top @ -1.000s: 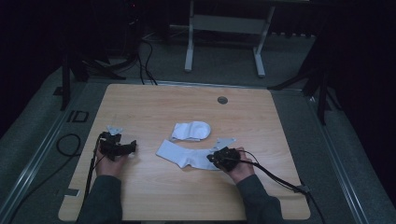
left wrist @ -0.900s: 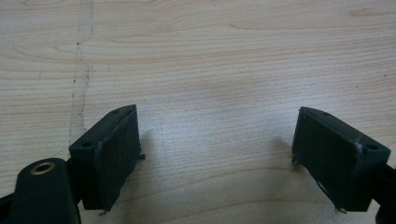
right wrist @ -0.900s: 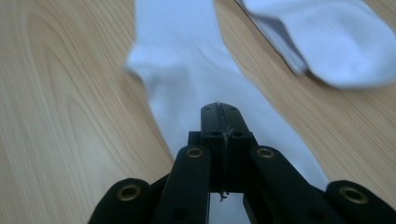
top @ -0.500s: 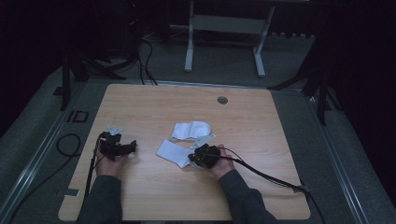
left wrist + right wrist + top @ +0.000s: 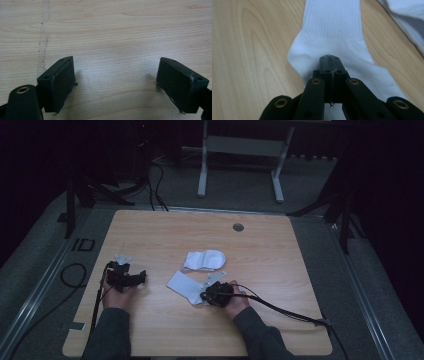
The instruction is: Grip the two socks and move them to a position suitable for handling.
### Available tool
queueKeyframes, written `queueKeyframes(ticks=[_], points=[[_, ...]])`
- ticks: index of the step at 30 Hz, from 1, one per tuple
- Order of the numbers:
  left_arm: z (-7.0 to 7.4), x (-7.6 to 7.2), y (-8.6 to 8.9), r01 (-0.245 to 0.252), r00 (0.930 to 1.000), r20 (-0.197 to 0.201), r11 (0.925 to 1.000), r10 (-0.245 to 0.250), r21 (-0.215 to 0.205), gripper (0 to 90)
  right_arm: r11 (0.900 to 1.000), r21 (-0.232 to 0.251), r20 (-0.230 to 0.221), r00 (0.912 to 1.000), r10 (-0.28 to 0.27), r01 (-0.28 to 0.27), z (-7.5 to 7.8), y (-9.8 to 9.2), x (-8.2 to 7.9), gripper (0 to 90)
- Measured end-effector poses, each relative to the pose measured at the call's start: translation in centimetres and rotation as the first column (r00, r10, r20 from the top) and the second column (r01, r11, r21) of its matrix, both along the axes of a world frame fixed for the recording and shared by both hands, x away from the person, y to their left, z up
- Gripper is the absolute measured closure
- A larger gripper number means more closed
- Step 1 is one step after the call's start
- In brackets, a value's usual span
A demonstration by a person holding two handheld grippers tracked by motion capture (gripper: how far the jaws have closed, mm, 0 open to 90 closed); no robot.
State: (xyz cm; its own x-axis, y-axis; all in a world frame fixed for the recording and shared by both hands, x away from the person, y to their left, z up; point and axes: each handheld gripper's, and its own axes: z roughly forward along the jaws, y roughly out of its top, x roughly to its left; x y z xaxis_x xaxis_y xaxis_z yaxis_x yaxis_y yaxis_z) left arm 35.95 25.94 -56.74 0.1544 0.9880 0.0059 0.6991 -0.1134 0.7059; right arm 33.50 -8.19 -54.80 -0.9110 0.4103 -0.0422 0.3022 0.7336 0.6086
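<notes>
A flat white sock [image 5: 181,284] lies on the wooden table [image 5: 280,270], its ribbed cuff [image 5: 332,22] pointing away in the right gripper view. My right gripper [image 5: 206,296] sits over the sock's near end with its jaws pressed together [image 5: 329,59]; a thin sliver of fabric shows between the pads. A second white sock [image 5: 204,260], folded, lies just beyond it and also shows as the second sock [image 5: 409,17] at the right edge. My left gripper [image 5: 142,278] rests at the table's left, jaws wide apart [image 5: 116,82] over bare wood.
A round grommet [image 5: 238,227] sits near the table's far edge. The right gripper's black cable [image 5: 290,312] trails across the table to the right. A white stand [image 5: 240,150] and floor cables [image 5: 150,180] lie beyond the table.
My right hand has moved left, carrying the sock's right end with it, so the sock now looks shorter. The left hand has stayed put.
</notes>
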Motion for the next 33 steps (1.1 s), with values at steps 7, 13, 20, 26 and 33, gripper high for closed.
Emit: queueKeyframes(ticks=[7,13,20,26,33], points=[[0.0,0.0,0.0,0.0,1.0,0.0,1.0,0.0,0.0,15.4,1.0,-0.013,0.04,0.9992,-0.001,0.002,0.9,-0.5,-0.1,79.4],[0.0,0.0,0.0,-0.001,1.0,0.001,1.0,0.001,-0.002,15.4,0.997,-0.034,0.123,0.9899,-0.071,0.076,2.8,-1.5,2.0,72.9],[0.0,0.0,0.0,0.0,1.0,0.001,1.0,0.0,-0.002,15.4,0.984,-0.047,0.152,0.975,-0.162,0.171,3.5,-2.6,5.2,67.1],[0.0,0.0,0.0,-0.002,1.0,0.002,1.0,0.002,-0.004,15.4,0.966,-0.108,0.169,0.9622,-0.214,0.234,3.4,-3.4,7.8,60.2],[0.0,0.0,0.0,-0.001,1.0,0.0,1.0,0.001,-0.002,15.4,0.947,-0.075,0.151,0.9424,-0.299,0.312,3.6,-4.4,10.1,55.7]])
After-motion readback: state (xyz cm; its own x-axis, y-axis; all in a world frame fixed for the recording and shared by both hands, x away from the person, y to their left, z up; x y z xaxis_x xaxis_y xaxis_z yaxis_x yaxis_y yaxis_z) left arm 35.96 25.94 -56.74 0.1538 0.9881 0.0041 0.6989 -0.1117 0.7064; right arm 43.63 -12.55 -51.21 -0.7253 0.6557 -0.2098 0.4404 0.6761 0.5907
